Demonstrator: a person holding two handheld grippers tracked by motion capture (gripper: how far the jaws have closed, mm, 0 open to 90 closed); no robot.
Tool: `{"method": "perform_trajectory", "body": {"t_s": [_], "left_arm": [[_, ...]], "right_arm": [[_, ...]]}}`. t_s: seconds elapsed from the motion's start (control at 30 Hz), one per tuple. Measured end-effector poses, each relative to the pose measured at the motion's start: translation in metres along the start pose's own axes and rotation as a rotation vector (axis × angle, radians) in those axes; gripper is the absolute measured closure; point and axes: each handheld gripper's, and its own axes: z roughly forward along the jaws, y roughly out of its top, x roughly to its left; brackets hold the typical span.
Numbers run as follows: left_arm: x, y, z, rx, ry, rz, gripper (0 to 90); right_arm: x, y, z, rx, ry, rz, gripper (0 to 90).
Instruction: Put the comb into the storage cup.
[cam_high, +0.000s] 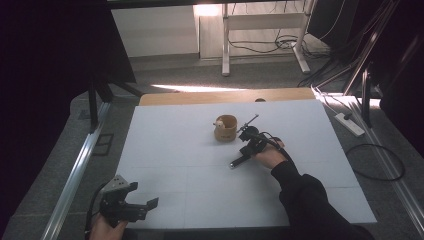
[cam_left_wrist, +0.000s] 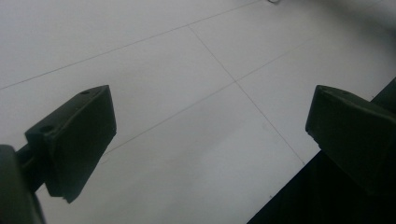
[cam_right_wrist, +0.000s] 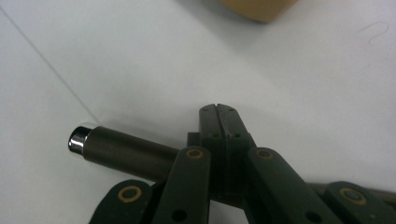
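High view: the right gripper (cam_high: 248, 134) sits near the middle of the white table (cam_high: 165, 150), carried by a hand (cam_high: 270, 156) in a dark sleeve (cam_high: 312, 202). A dark rod (cam_high: 239, 161) with a shiny end lies across under it, one end pointing toward the person and the other slanting past the gripper toward the far side. Just beyond the gripper stands a tan cup (cam_high: 226, 127) with a small pale item at its rim, too small to identify. The left gripper (cam_high: 146, 206) rests at the near left corner of the table, well apart from cup and rod.

Right gripper view adds the grip detail: the jaws are pressed together, their tips meeting with no gap. The rod (cam_right_wrist: 126, 151) passes crosswise beneath the linkage, behind the tips; its chrome cap (cam_right_wrist: 78, 137) is visible. Whether the jaws clamp it cannot be told from here. The cup's base (cam_right_wrist: 257, 9) shows at the top edge, apart from the jaw tips.

Left gripper view: the jaws stand spread wide, nothing between them, over bare table (cam_left_wrist: 196, 56) crossed by thin seam lines.
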Motion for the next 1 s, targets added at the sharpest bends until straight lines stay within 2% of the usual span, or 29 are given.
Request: {"method": "perform_trajectory", "body": {"t_s": [0.2, 1.0], "left_arm": [[0.000, 0.000, 0.000, 0.000, 0.000, 0.001, 2.7], [-0.001, 0.000, 0.000, 0.004, 0.002, 0.008, 2.8]], "right_arm": [[0.004, -0.011, -0.005, 0.008, 0.007, 0.002, 90.0], [0.025, -0.052, -0.025, 0.013, 0.040, -0.044, 89.9]]}}
